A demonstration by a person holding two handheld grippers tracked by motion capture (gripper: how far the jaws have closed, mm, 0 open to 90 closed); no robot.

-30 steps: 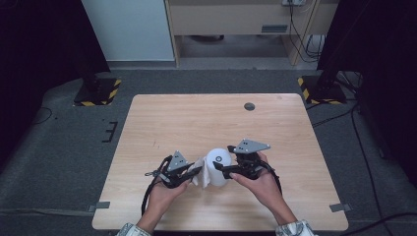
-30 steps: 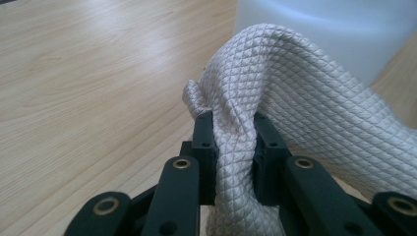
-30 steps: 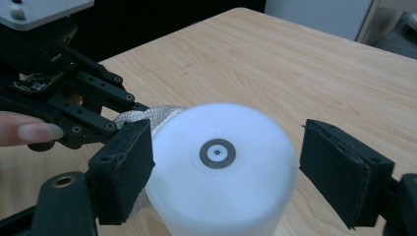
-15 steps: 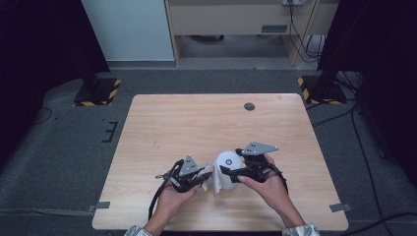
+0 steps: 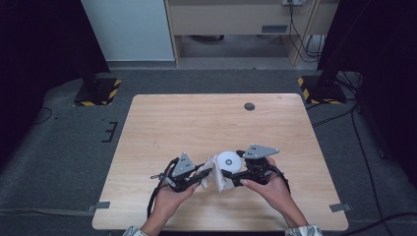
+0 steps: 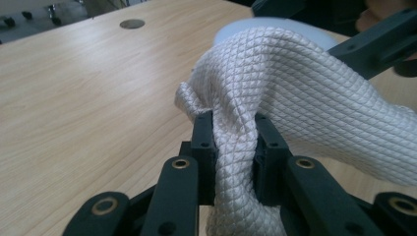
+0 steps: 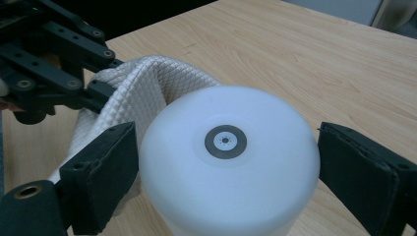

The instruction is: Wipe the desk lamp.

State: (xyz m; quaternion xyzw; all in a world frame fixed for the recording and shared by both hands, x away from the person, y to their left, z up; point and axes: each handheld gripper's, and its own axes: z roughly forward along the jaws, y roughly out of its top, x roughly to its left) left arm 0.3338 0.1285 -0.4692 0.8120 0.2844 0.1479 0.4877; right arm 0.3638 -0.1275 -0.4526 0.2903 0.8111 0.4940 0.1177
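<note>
A: Cup (image 7: 228, 162), what does it look like?
B: White, frosted, cylindrical, a dark ring on its flat end, a quilted white cloth (image 6: 295, 93) against it.
A: Where, pointing how?
B: Near the bench's (image 5: 196, 118) front edge, long axis upright, between the right gripper's (image 7: 226, 172) spread, non-touching jaws, just opened. The left gripper (image 6: 235, 147) is clamping the cloth.

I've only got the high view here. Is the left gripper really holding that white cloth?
Observer: Yes. In the left gripper view, the left gripper has its jaws shut on a fold of the cloth, which is quilted in small diamonds.
Operator: And the right gripper?
Observer: In the right gripper view, the right gripper has just been opening its jaws, with the white tub between them. The pads sit close on both sides, but I cannot tell whether they press it.
</note>
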